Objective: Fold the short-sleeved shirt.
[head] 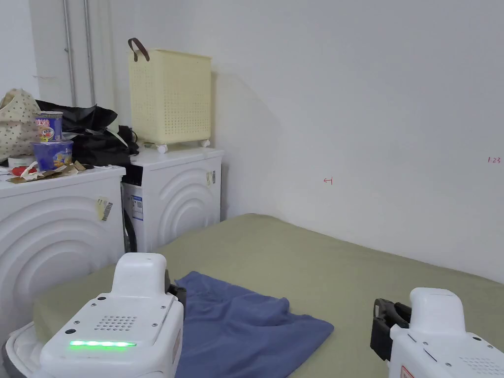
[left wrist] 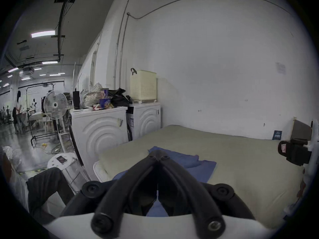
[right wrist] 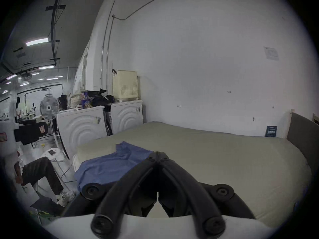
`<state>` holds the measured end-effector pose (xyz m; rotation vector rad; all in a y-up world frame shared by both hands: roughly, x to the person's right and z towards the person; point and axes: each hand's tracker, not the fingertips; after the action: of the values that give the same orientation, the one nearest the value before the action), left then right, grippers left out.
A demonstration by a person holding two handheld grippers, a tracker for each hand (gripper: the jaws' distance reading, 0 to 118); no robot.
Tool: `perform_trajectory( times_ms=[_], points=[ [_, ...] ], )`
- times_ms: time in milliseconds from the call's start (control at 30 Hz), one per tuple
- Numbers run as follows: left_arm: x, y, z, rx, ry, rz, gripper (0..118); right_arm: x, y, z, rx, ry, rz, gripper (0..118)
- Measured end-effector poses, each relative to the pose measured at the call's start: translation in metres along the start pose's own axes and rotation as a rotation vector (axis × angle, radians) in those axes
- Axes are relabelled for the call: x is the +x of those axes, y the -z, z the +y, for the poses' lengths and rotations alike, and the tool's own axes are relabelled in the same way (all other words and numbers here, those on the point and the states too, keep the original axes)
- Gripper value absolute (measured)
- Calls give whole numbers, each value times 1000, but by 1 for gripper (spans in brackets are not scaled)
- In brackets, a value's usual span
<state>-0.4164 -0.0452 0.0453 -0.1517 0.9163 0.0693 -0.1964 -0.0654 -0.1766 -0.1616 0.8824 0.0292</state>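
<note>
Hovering above the bed, the left gripper [left wrist: 158,155] and the right gripper [right wrist: 157,154] both have their jaws clenched together on nothing. Near them the blue shirt [head: 246,330] lies in the lower centre of the head view, soft and rumpled on the smooth olive bed sheet [head: 354,275]. It looks partly bunched, so I judge the folding is hardly begun.

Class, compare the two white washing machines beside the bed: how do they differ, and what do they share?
The nearer white washing machine carries a clutter of blue food cups, bags and wrappers; the farther white washing machine carries only a cream perforated laundry basket. The farther one stands against the wall. Both have panels embossed with concentric arcs.
</note>
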Motion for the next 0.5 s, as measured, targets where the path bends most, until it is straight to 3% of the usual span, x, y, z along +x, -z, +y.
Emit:
perform_trajectory(
  times_ms=[200, 500],
  points=[
    [14, 42, -15, -85, -8, -89, 0, 28, 5, -11, -44, 3, -39, 1],
    [52, 197, -8, -335, 44, -215, 0, 76, 15, -40, -99, -20, -115, 1]
  ],
)
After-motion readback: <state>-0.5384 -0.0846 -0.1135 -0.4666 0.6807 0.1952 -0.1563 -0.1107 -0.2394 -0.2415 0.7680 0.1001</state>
